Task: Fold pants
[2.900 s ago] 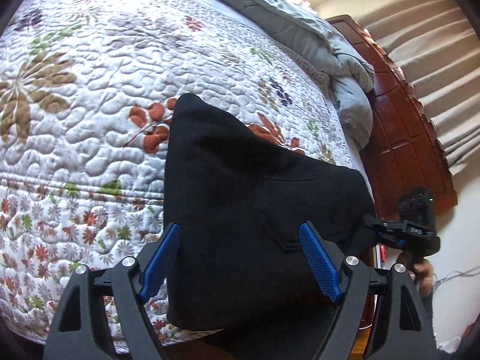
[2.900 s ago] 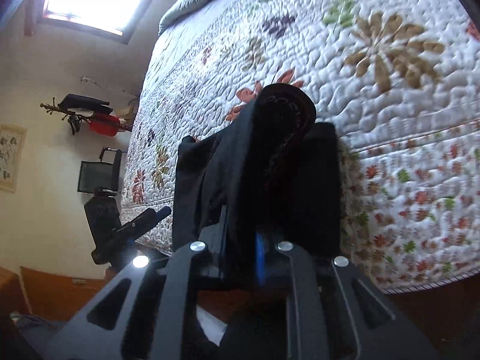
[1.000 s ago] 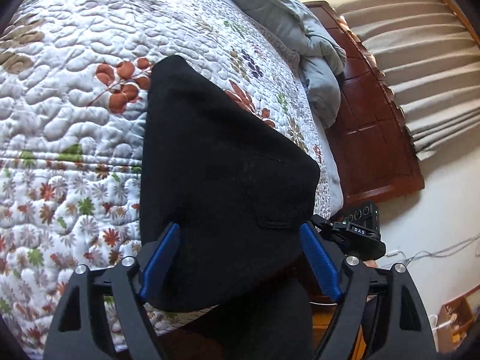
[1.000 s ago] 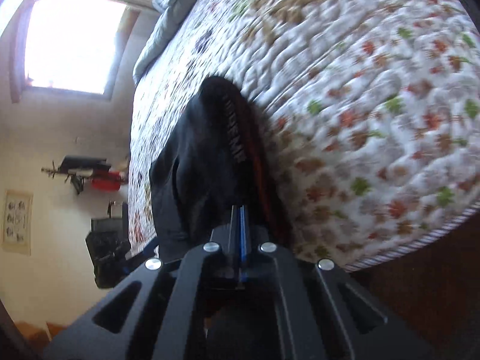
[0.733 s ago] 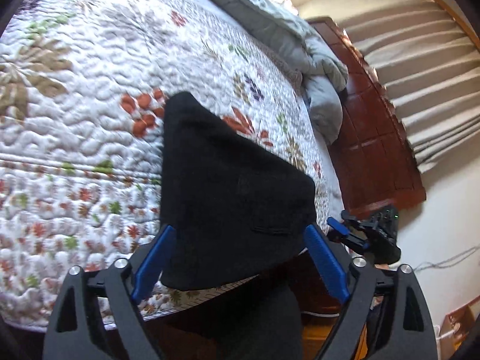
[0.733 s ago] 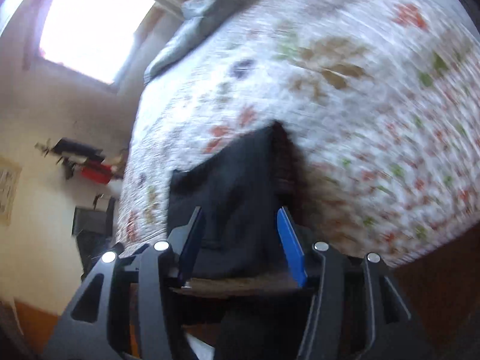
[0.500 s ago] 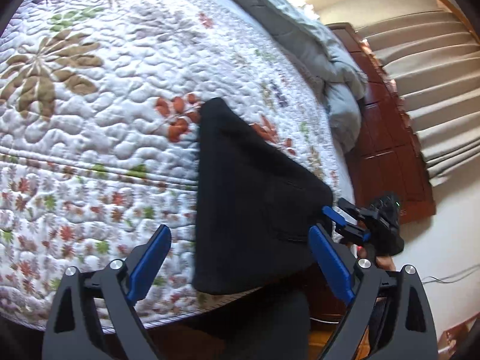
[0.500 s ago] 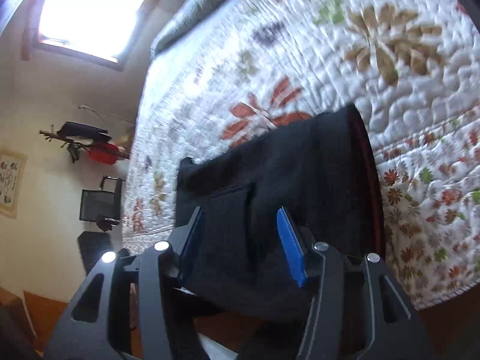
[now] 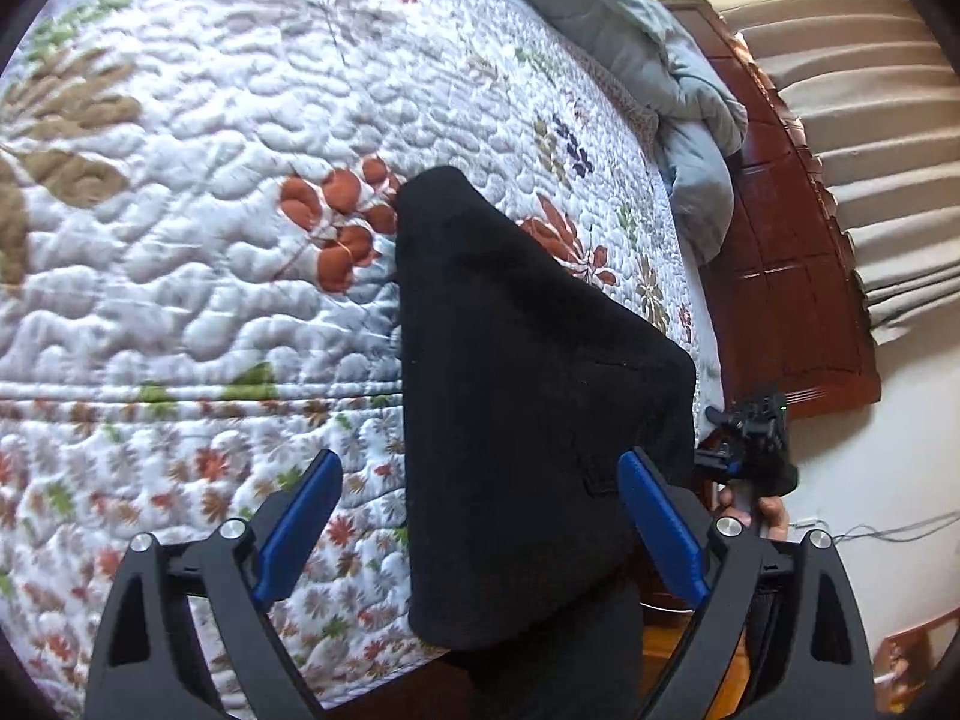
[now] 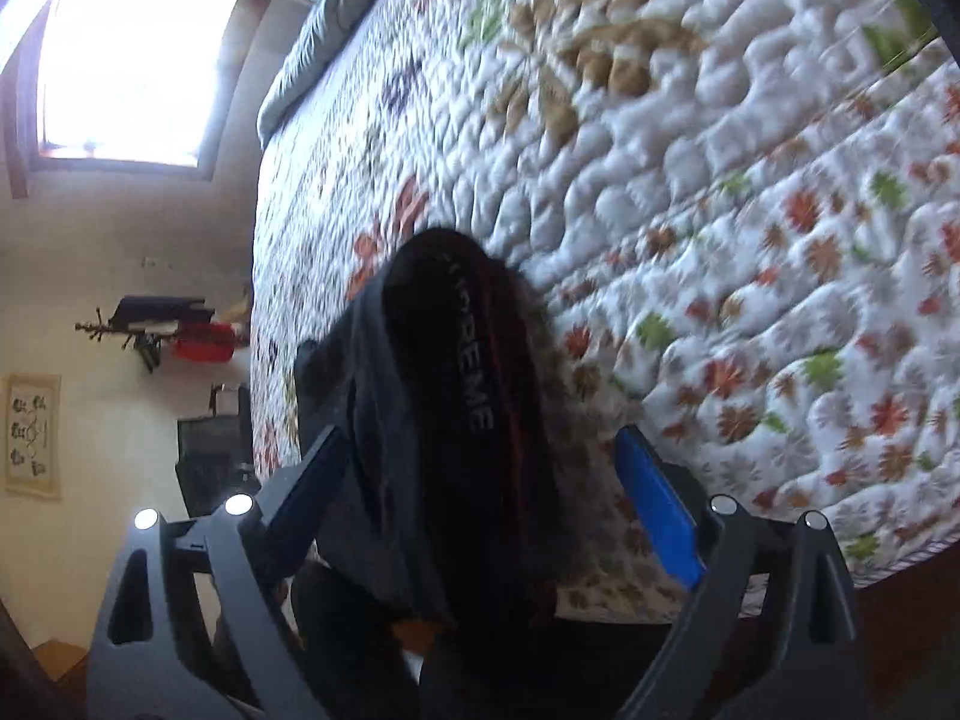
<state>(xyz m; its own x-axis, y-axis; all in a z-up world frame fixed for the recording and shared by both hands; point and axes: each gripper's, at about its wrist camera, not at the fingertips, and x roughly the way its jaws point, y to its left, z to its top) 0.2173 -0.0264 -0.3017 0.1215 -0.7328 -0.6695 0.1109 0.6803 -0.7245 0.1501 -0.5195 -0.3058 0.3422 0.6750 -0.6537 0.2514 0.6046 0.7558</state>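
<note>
The black pants (image 9: 528,396) lie folded in a compact bundle at the near edge of the floral quilted bed (image 9: 180,192), hanging slightly over the edge. My left gripper (image 9: 480,528) is open, its blue pads either side of the bundle's near end, not gripping it. The right gripper shows at the far right of the left wrist view (image 9: 729,450), beside the bundle. In the right wrist view the pants (image 10: 456,420) show their waistband end with lettering, and my right gripper (image 10: 480,492) is open around it without holding it.
A grey duvet (image 9: 672,96) is bunched at the head of the bed by the dark wooden headboard (image 9: 792,276). Beige curtains (image 9: 870,138) hang at the right. A window (image 10: 126,60), a coat rack (image 10: 162,324) and a chair (image 10: 210,456) stand past the bed.
My right gripper was shut on the waistband and has opened, letting the pants rest on the bed. Both grippers have shifted around the bundle; the left stayed open.
</note>
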